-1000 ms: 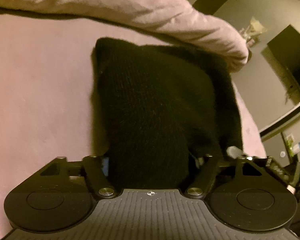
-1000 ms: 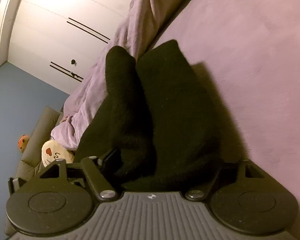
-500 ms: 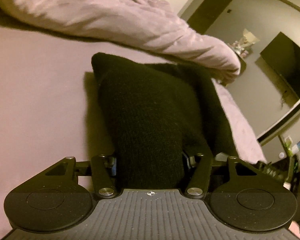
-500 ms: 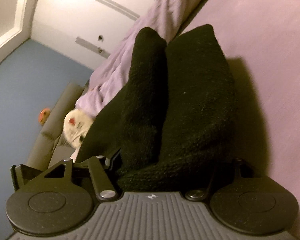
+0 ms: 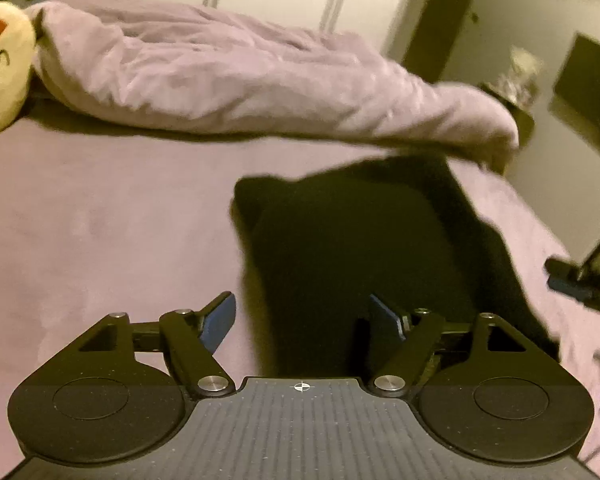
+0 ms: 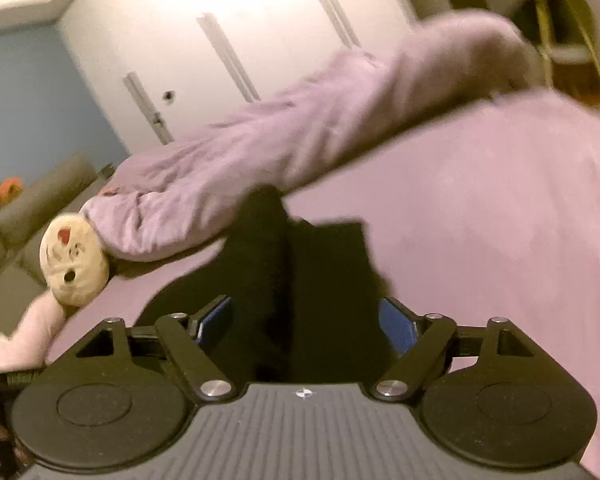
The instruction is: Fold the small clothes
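Lilac bedsheet (image 5: pixel 100 216) fills most of what we see, with a rumpled lilac duvet (image 5: pixel 228 76) heaped along its far side and white wardrobe doors (image 6: pixel 228 28) behind. We make out a cream plush toy (image 6: pixel 74 264) at the duvet's end, resting on the sheet.

Our left gripper (image 5: pixel 302 320) tilts down toward the bed, its blue-padded fingers (image 5: pixel 220 320) spread and opening wider. We see the black knitted garment (image 5: pixel 364 248) lying on the sheet below and ahead of it; its near edge passes between the fingers, yet neither pad presses it, and bare sheet shows beside the left pad.

Our right gripper (image 6: pixel 306 322) leans down less steeply and is rolled, so the room looks slanted in its view. Its jaws are also parting, blue pads (image 6: pixel 398 326) clear of the cloth on both sides. From here the garment (image 6: pixel 300 280) appears as two dark folds side by side, running away toward the duvet's edge. Both views are blurred, so we cannot tell the garment's exact outline.
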`<act>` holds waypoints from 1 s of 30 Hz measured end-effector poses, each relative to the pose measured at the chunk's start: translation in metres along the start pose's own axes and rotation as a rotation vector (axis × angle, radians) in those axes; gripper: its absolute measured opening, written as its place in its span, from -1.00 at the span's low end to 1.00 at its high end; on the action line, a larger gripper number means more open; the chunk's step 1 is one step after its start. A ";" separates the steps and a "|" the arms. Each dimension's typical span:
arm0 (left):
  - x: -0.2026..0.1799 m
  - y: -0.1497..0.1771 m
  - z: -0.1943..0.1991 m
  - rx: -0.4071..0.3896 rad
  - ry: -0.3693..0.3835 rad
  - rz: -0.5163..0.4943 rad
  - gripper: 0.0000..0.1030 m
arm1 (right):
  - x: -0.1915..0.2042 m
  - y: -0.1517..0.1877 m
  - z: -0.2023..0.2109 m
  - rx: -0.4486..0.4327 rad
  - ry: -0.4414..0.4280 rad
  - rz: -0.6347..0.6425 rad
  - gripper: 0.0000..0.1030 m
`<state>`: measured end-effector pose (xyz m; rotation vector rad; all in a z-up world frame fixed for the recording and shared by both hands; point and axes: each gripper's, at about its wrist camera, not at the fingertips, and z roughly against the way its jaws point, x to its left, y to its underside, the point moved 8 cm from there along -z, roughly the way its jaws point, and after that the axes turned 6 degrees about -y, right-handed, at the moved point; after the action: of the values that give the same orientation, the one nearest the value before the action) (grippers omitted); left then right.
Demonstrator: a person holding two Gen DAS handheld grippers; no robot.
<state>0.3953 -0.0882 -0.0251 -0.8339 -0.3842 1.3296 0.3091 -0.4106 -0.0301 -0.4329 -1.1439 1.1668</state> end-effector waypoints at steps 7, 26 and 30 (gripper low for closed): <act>-0.023 -0.048 -0.037 -0.134 -0.101 0.200 0.88 | 0.085 -0.012 -0.078 0.042 -0.028 0.303 -0.22; -0.030 -0.014 -0.120 -0.157 -0.352 0.079 1.00 | 0.004 0.014 -0.127 -0.083 0.321 0.421 0.40; -0.028 -0.015 -0.124 -0.161 -0.332 0.098 1.00 | 0.011 0.020 -0.133 -0.110 0.377 0.476 0.52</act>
<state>0.4831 -0.1535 -0.0907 -0.7714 -0.7263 1.5479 0.4141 -0.3574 -0.0956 -1.0052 -0.7947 1.3575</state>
